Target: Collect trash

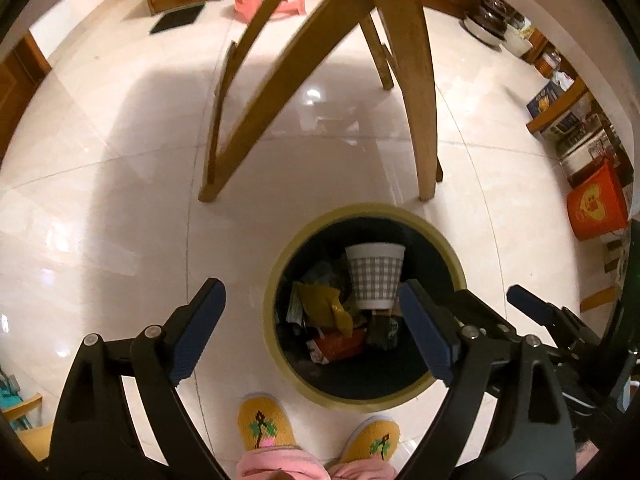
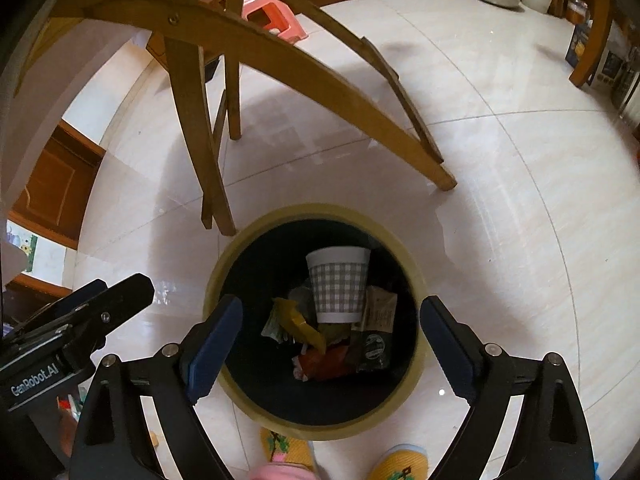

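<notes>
- Grippers: we find the left gripper with its jaws spread wide and nothing between them, at the bottom of the left wrist view; the right gripper stands likewise, parted and empty, low in the right wrist view.
- Location of trash: the paper cup with grey check pattern appears mouth-up over the bin, centre of both views; we cannot tell whether it rests on the wrappers or is in fall.
- Handling, in our judgement: the cup is light and thin-walled and would crush under a firm squeeze; the wrappers are soft, crinkly and likely slippery.
- Hold, if retrieval were needed: across the cup's stiffer rim, not its mid-wall.
- Surroundings: wooden table legs above the bin; yellow slippers at bottom centre, just beside the bin.
</notes>
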Tool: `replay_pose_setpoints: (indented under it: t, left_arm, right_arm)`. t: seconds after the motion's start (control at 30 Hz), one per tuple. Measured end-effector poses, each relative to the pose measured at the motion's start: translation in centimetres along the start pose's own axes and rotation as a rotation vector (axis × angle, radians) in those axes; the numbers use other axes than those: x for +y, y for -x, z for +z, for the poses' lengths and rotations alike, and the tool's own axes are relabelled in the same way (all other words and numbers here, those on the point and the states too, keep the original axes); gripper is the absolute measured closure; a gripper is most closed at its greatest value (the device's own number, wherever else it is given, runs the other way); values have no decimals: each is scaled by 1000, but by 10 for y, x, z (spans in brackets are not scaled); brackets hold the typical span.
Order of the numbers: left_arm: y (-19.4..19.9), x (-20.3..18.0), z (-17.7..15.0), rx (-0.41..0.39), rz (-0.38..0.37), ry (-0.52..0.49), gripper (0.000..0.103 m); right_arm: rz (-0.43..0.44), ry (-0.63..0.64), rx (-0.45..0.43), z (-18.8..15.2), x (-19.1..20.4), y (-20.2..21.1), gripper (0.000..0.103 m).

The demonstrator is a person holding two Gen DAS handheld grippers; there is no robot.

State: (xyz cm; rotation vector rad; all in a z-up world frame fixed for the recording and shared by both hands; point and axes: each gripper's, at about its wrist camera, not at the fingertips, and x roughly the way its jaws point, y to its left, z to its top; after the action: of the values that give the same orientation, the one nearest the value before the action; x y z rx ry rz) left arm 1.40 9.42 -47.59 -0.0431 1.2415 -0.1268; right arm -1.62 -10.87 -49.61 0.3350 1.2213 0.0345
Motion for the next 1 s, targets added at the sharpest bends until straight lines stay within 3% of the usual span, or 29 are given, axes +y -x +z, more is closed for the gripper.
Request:
replay_pose_setpoints:
  t: [0.37,1.0]
  left_arm:
    - [68,-5,14,-75,42,14,16]
    - [247,-32,68,-140,83,11,16]
  right_arm:
    - [-11,13,-63,11,15,61,11]
    - [22,61,-169,74,64,259,11]
